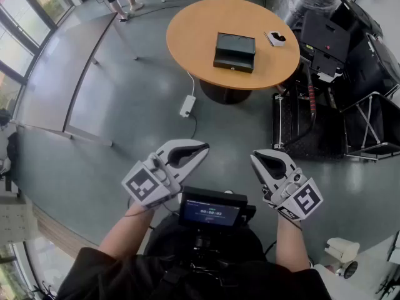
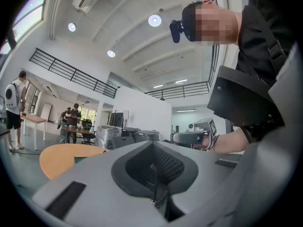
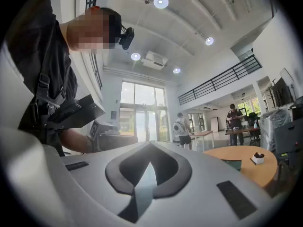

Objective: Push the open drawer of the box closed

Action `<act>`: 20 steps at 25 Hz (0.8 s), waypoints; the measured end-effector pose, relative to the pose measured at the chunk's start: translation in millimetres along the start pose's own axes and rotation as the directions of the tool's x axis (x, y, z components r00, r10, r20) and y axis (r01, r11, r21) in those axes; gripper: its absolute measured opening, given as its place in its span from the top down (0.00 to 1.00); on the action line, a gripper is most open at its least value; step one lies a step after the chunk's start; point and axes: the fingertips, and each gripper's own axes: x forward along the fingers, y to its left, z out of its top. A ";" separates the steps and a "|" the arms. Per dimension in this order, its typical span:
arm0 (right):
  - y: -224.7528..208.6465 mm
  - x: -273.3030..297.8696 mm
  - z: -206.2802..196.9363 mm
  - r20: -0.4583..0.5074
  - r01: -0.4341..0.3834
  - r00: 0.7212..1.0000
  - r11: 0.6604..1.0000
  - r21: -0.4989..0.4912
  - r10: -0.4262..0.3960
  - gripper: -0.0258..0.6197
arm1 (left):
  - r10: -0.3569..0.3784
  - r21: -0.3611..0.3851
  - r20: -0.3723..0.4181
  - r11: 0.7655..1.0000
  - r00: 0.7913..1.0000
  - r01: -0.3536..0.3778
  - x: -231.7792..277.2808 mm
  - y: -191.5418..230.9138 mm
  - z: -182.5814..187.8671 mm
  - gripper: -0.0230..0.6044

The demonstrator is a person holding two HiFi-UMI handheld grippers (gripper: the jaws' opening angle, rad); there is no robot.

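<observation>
Black box (image 1: 234, 52): upper centre of the head view, on a round wooden table (image 1: 187, 36), well apart from both grippers. Drawer front facing the lower edge of the frame; extent of opening too small to tell. Probably rigid and smooth-faced, perhaps light enough to skid across the tabletop under a push; best met flat at the middle of the drawer front, box body braced from behind.

Left gripper (image 1: 190, 153): lower centre-left, fingers closed together, nothing between.

Right gripper (image 1: 265, 164): lower centre-right, fingers closed together, empty.

Small white tray (image 1: 275, 38): just right of the box.
</observation>
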 end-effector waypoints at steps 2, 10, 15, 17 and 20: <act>-7.3 -10.6 -0.5 -0.004 -0.008 1.000 1.000 0.002 0.008 0.94 | 0.009 -0.009 0.004 1.000 1.000 -0.009 10.9 -4.6 0.3 0.90; -46.6 -55.8 -4.8 -0.011 -0.059 0.998 0.998 0.007 0.059 0.94 | 0.045 -0.019 -0.003 0.999 0.999 -0.045 72.4 -24.8 -2.8 0.90; -64.2 -63.6 -3.7 -0.016 -0.093 0.996 0.996 0.011 0.093 0.94 | 0.060 -0.010 -0.024 0.998 0.998 -0.060 97.5 -28.8 -5.3 0.90; -69.3 -58.0 -3.6 -0.016 -0.097 0.995 0.995 0.017 0.098 0.94 | 0.059 -0.008 -0.036 0.998 0.998 -0.060 100.4 -23.1 -7.9 0.90; -77.2 -43.9 -6.0 -0.019 -0.106 0.994 0.994 0.023 0.107 0.94 | 0.062 -0.018 -0.030 0.998 0.998 -0.062 101.8 -6.0 -10.1 0.90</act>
